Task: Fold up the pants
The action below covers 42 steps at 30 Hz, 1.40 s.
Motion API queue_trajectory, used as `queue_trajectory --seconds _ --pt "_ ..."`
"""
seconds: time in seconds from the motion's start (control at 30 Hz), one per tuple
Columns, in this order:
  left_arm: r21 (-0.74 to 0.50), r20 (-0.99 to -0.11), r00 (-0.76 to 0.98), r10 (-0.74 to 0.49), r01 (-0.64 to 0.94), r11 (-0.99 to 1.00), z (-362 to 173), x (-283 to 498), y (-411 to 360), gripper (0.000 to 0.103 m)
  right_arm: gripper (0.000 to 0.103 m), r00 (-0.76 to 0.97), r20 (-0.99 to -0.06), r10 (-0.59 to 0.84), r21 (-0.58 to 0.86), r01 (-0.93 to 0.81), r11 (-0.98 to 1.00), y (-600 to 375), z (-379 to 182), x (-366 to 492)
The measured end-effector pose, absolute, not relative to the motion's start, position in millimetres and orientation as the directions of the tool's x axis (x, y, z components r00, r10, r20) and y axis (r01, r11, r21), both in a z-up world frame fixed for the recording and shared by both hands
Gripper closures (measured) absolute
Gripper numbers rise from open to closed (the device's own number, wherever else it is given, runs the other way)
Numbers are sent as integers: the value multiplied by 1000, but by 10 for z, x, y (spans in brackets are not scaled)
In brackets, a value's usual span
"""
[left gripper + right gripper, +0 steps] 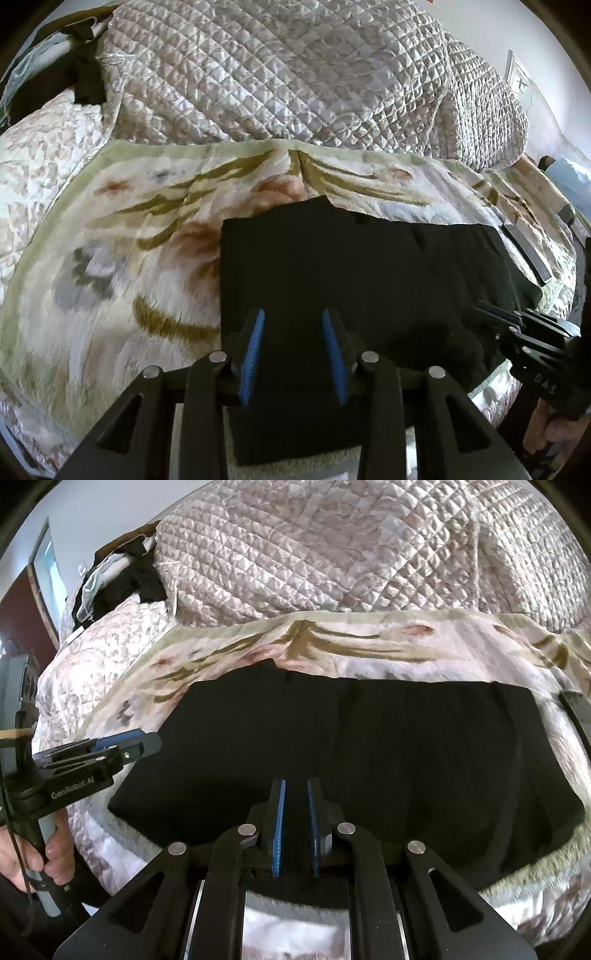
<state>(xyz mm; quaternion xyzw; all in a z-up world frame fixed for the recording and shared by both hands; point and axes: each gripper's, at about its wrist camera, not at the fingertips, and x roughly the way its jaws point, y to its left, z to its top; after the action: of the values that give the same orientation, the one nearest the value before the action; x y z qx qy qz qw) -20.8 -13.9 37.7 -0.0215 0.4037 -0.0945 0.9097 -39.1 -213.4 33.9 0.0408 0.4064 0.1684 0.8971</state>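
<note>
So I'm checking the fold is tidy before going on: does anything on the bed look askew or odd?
Mostly tidy: the black folded pants lie flat on the floral fleece blanket. One small oddity: their far edge isn't straight, with a corner flap sticking out beyond the rest.

Soft daylight, sheen on the quilt (280,74), black fabric without detail, fisheye bending, dark vignetted corners

A soft blanket (110,229) with flowers on it covers the bed. Behind it sits a big puffy quilt (277,74). Some dark clothes (122,576) lie in the far corner.
</note>
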Motion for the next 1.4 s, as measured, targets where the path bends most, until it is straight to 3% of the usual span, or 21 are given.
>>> queue_trajectory --seconds 0.37,0.53,0.87,1.0,1.4 --pt "-136 -745 634 -206 158 978 182 -165 -174 62 92 601 -728 329 224 -246 943 -2187 262 -305" --pt "-137 -740 637 -215 171 976 202 -234 -196 59 68 614 -716 332 254 -214 943 -2304 323 -443" --pt "-127 -729 647 -225 195 972 193 -357 -229 54 68 618 -720 316 299 -135 945 -2576 366 -689" --pt "-128 -728 647 -227 197 972 188 -363 -222 54 53 622 -724 298 317 -83 945 -2732 350 -768" --pt "-132 -727 647 -230 197 972 178 -375 -210 53 52 618 -762 194 386 194 902 -3318 226 -820"
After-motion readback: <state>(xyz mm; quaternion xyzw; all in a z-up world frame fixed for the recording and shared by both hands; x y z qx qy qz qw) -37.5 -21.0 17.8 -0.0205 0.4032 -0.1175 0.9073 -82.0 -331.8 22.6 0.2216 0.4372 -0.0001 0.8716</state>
